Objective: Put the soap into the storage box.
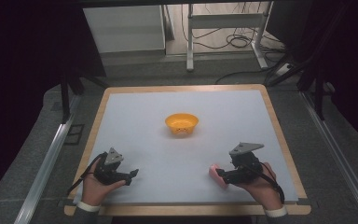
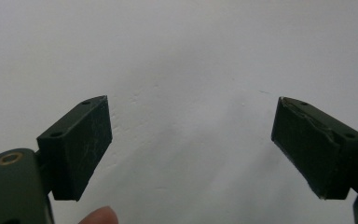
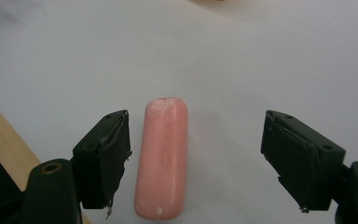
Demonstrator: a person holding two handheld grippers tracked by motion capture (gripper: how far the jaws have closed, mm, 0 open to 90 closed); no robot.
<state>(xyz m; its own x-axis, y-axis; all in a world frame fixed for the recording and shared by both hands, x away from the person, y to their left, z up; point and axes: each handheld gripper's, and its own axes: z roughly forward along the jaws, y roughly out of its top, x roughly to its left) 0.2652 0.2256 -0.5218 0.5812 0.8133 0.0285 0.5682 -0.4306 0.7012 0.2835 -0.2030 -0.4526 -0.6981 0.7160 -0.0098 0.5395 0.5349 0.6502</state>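
Now right gripper [image 3: 196, 158] wide open around pink sausage [image 3: 162, 158], lying on white table [image 1: 177, 154] close to one jaw. Left gripper [image 2: 191, 144] wide, empty. Orange bowl [image 1: 182, 124] mid-table.

No readable text, labels, brands, numbers or signs anywhere. Orange bowl [image 1: 181, 124] has small dark marks on its side, too small to read. Nothing printed on the pink cylinder [image 3: 162, 158] or the tabletop [image 1: 242, 121].
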